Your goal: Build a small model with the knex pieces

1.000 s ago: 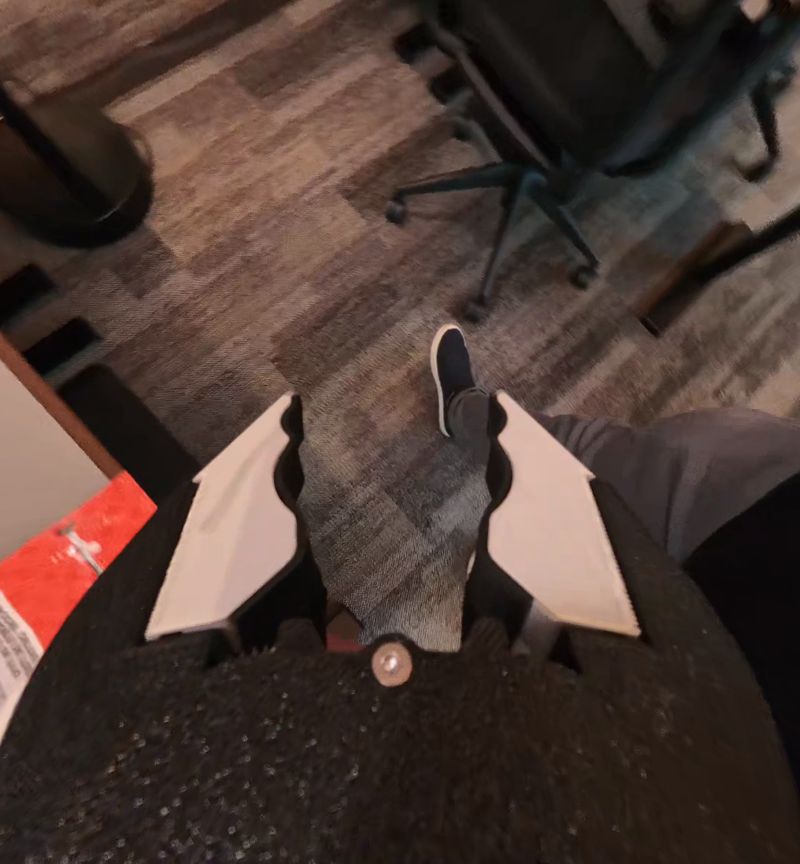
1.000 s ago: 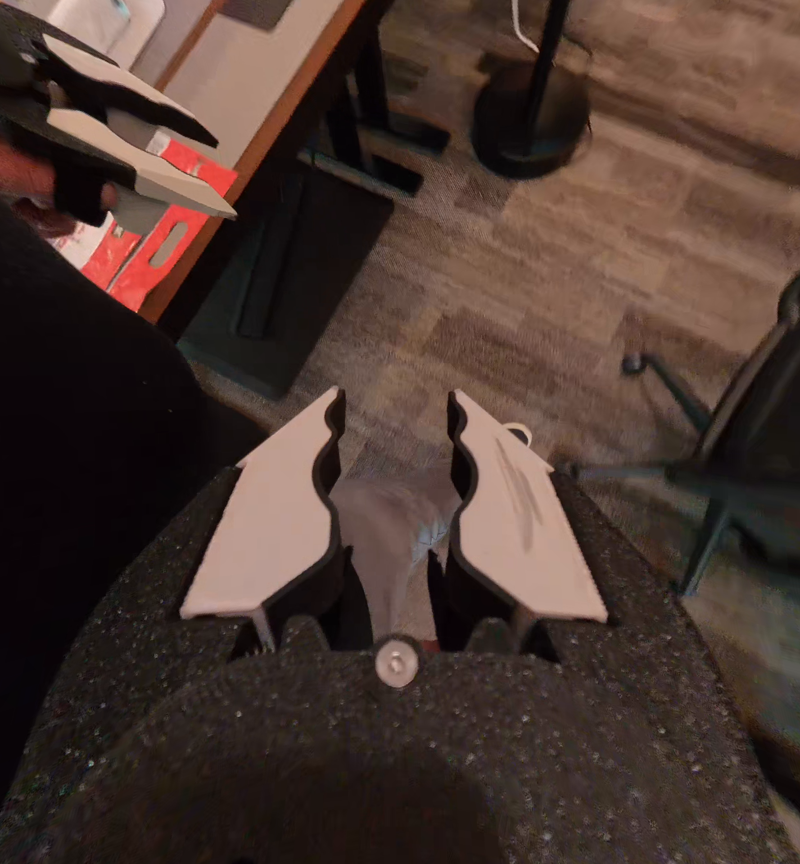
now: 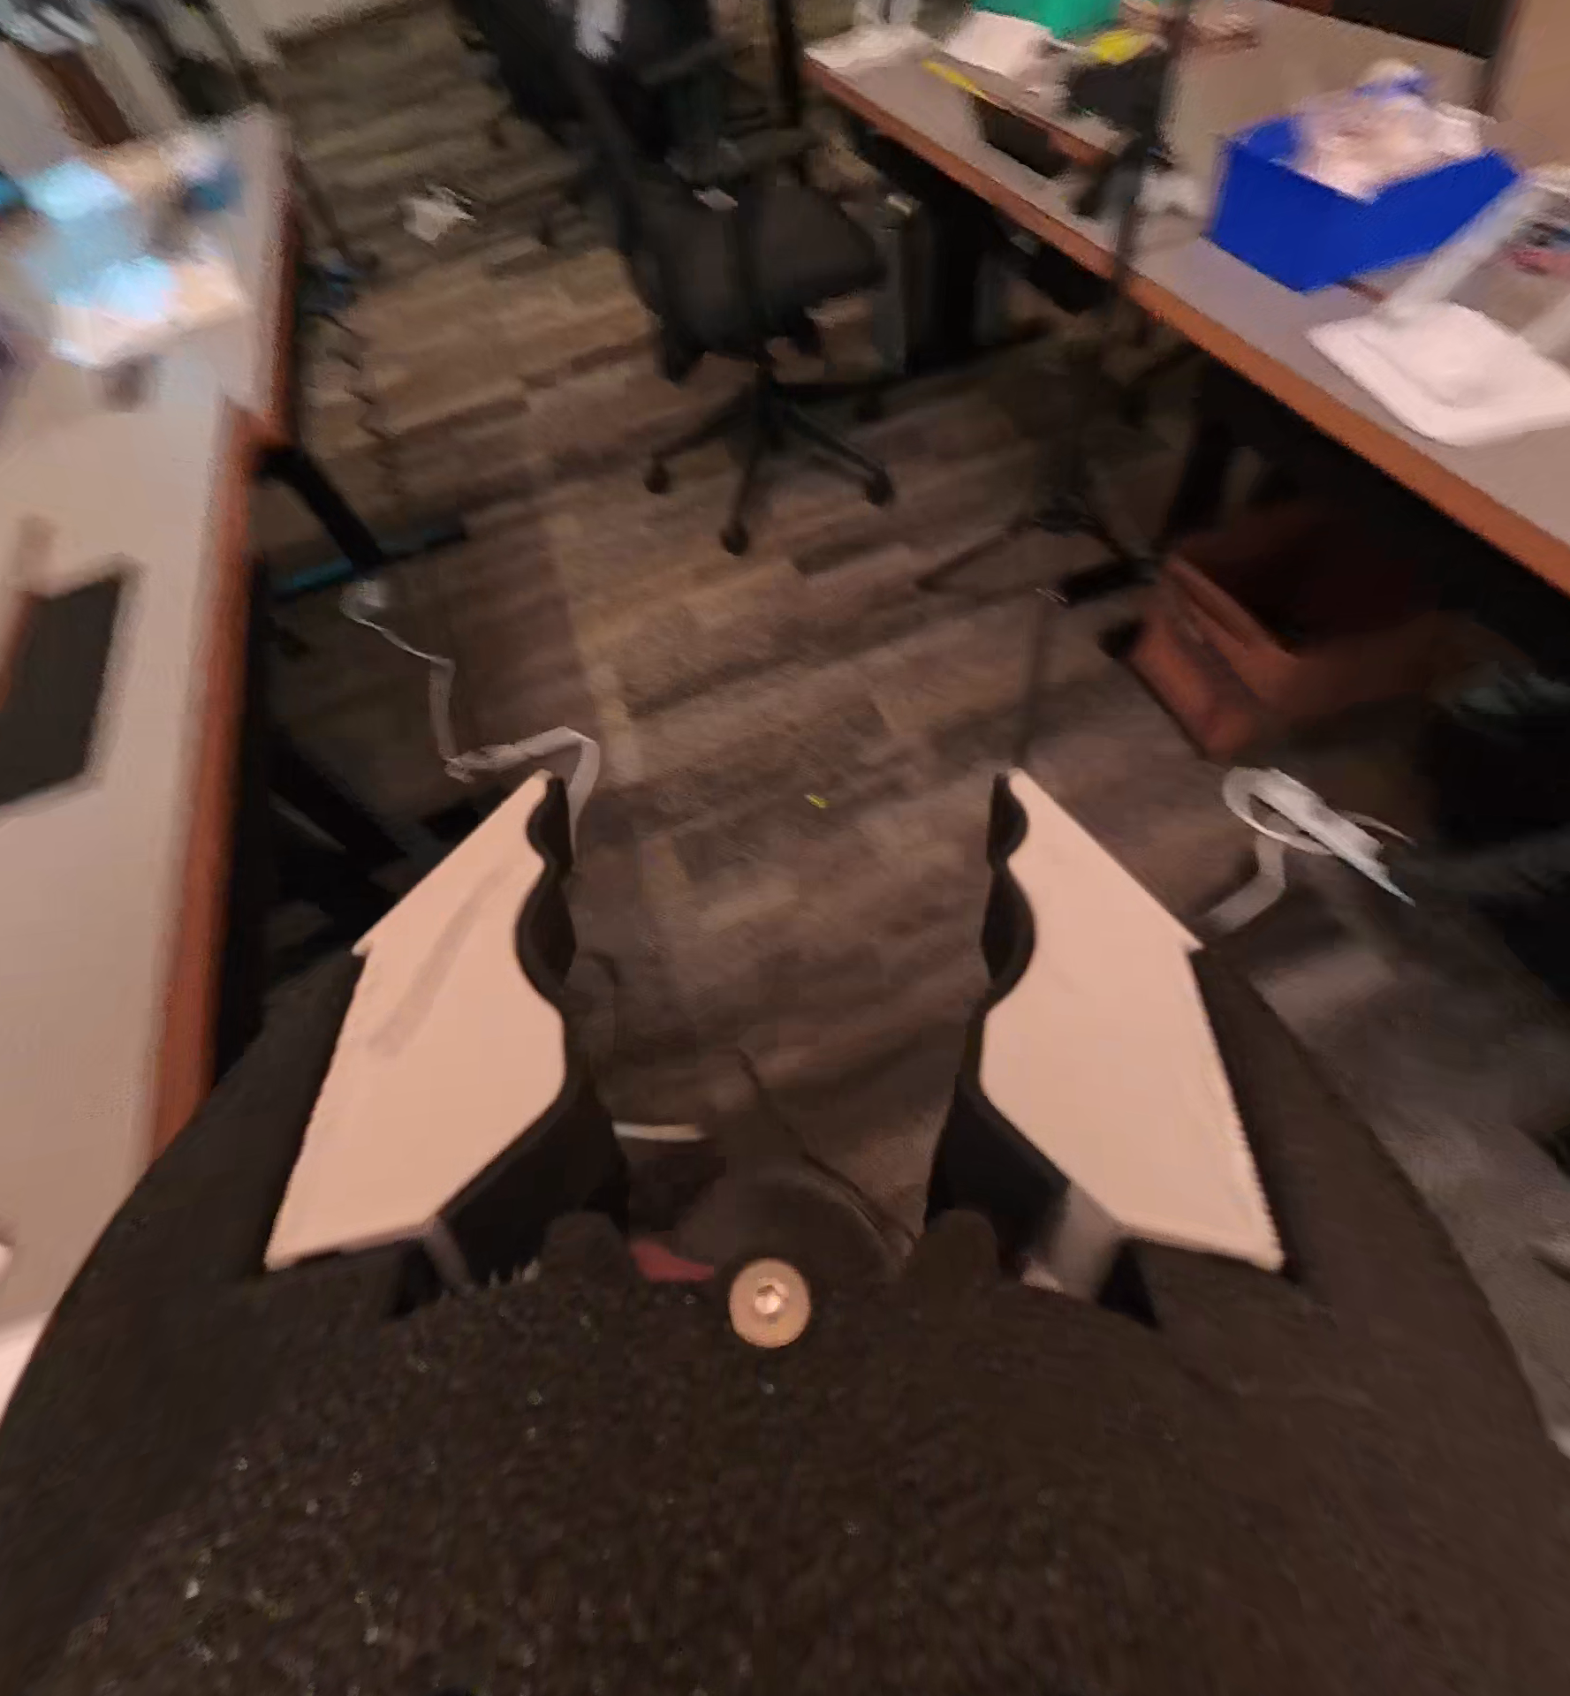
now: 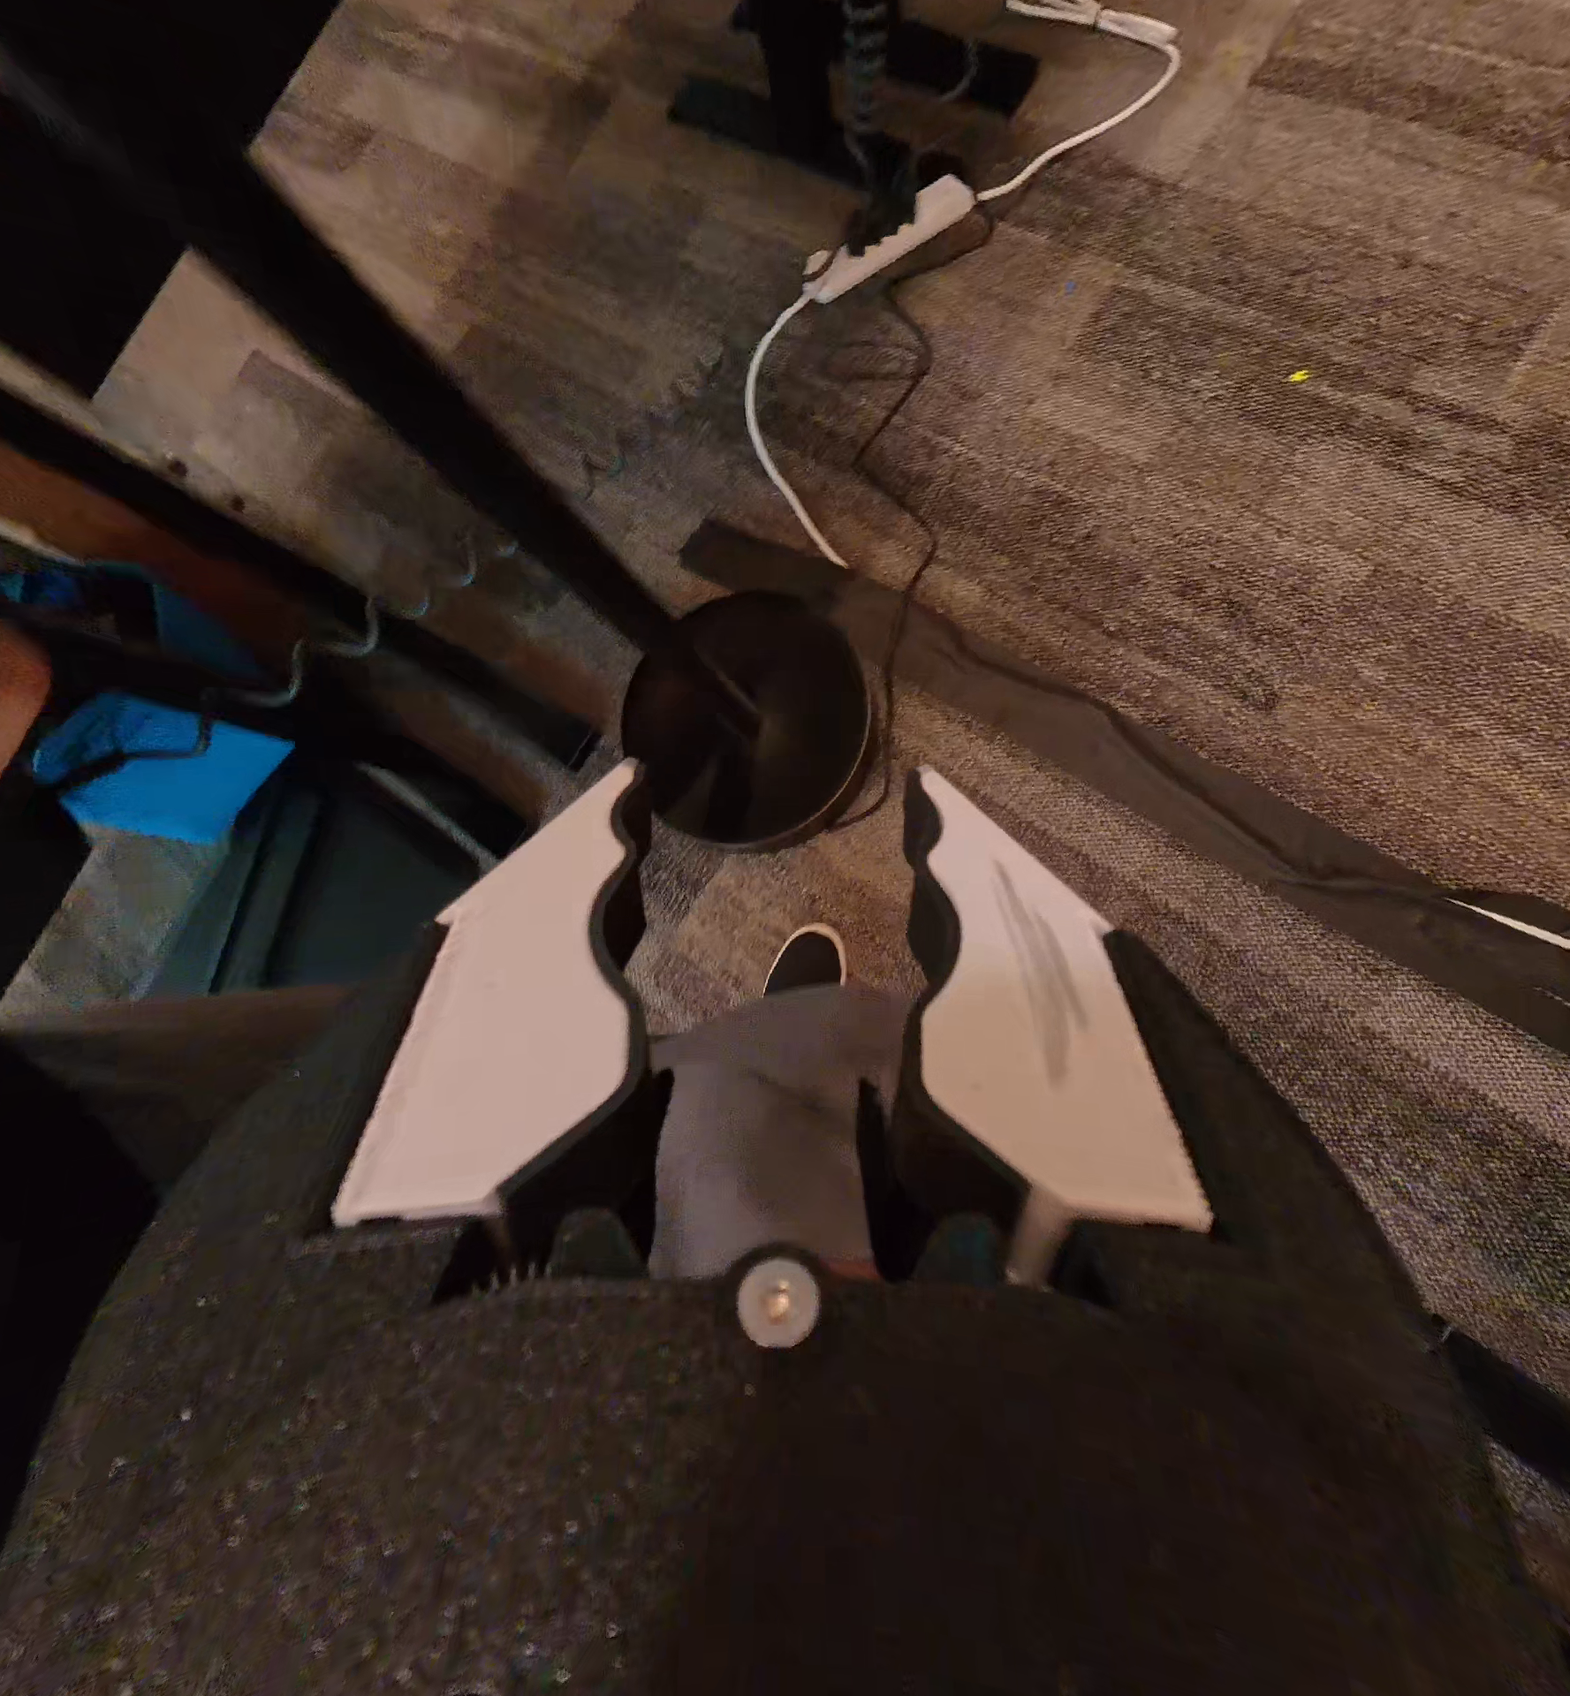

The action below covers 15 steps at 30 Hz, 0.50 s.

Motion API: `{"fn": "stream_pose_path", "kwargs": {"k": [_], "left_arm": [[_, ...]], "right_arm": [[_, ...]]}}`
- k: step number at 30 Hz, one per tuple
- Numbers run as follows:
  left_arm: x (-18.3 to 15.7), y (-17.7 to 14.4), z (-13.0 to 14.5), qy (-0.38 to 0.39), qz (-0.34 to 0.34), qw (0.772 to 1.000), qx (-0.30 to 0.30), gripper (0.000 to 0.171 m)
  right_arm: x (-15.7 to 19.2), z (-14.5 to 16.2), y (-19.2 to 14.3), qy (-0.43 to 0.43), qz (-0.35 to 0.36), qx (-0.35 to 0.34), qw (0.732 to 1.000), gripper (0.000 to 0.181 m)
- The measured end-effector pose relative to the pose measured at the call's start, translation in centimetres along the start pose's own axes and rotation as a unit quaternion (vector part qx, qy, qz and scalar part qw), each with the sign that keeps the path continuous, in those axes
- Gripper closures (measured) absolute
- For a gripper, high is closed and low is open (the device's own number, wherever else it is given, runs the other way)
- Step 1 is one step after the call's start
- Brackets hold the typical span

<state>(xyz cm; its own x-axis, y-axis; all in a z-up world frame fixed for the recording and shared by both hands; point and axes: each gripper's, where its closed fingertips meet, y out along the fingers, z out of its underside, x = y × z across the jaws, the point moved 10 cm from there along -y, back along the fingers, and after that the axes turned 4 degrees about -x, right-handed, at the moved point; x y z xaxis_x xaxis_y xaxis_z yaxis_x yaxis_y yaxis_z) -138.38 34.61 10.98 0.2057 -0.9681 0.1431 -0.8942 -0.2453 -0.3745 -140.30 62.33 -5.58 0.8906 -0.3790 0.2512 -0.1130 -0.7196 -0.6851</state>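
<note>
My left gripper (image 3: 776,808) is open and empty, held in the air above the grey carpet of an aisle between two desks. The left wrist view is blurred by motion. My right gripper (image 4: 772,798) is open and empty, pointing down at the carpet. A round black stand base (image 4: 744,716) lies on the floor just beyond its fingertips. A person's grey trouser leg (image 4: 762,1101) and dark shoe (image 4: 804,959) show between its fingers, lower down.
A black office chair (image 3: 762,275) stands ahead in the aisle. A desk (image 3: 56,642) runs along the left, another desk (image 3: 1451,440) with a blue box (image 3: 1350,202) on the right. A white power strip (image 4: 900,234) and cables lie on the carpet. Left tips to right tips: about 30 cm.
The left gripper has swung up from the floor to face along the aisle and opened wider. The right gripper has turned toward the stand base and opened wider.
</note>
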Motion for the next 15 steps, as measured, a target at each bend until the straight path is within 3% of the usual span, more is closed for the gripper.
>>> {"fn": "stream_pose_path", "kwargs": {"k": [3,6,11,15], "left_arm": [[8.2,9.5,-4.8,-0.015,-0.106,0.994,-0.018,0.082],[17.2,17.7,-6.4,-0.090,-0.200,0.975,-0.033,0.083],[31.0,28.0,-4.8,-0.066,-0.322,0.945,0.013,0.085],[39.6,35.4,-0.9,-0.061,-0.358,0.928,0.087,0.085]], "right_arm": [[-4.8,-5.8,5.2,-0.003,0.002,-0.003,1.000,0.127],[-10.2,-12.2,12.2,-0.028,-0.006,0.003,1.000,0.127],[-21.7,-21.2,26.0,-0.053,-0.026,0.019,0.998,0.125],[-31.4,-25.2,39.4,-0.062,-0.053,0.055,0.995,0.123]]}}
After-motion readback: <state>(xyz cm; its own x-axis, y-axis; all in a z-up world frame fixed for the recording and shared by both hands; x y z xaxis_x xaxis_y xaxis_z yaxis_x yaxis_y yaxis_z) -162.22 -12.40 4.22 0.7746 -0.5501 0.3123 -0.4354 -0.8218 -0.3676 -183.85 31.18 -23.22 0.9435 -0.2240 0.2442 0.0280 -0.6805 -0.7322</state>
